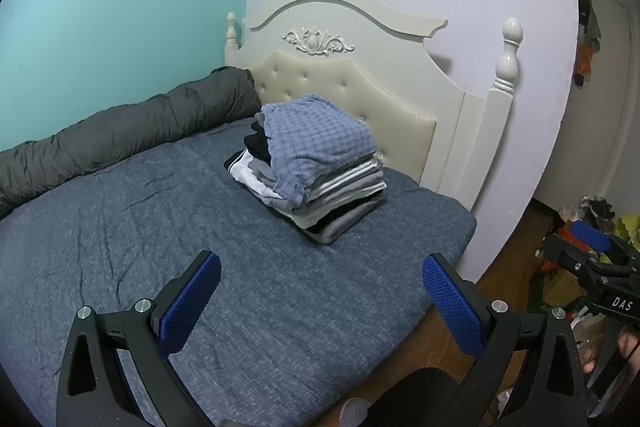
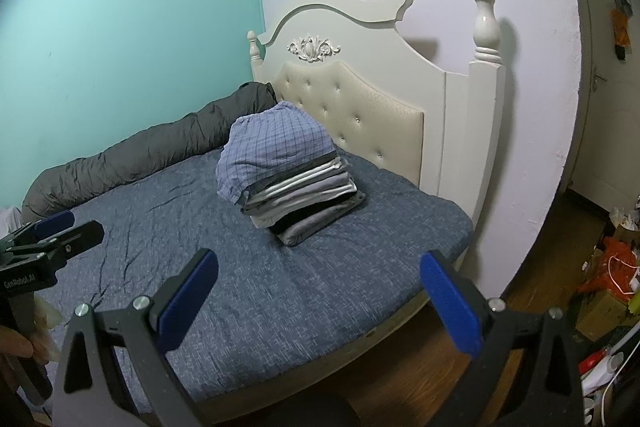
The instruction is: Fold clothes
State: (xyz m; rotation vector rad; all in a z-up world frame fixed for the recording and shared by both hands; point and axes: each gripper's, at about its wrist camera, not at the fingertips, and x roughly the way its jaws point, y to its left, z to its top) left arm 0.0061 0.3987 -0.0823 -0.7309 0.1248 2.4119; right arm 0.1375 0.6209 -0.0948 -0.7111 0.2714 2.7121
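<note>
The left gripper point(image 1: 320, 301) and right gripper point(image 2: 318, 301) both gape wide, holding nothing; the stack of folded clothes point(image 1: 316, 163) sits near the headboard point(image 1: 360, 75), beside the mattress edge; broad blue bed point(image 1: 120, 227) lies bare before it.

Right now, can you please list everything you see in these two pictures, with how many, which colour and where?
stack of folded clothes: one, grey, white and black layers, on the bed near the headboard
checked garment: one, blue, draped on top of the stack
bed cover: one, mottled blue, spread over the mattress
rolled quilt: one, dark grey, along the turquoise wall
headboard: one, cream, tufted panel, against the pale wall
floor clutter: several items, orange and mixed colours, on the wooden floor at right
left tongs: one, black with blue pads, open over the bed
right tongs: one, black with blue pads, open, empty
</note>
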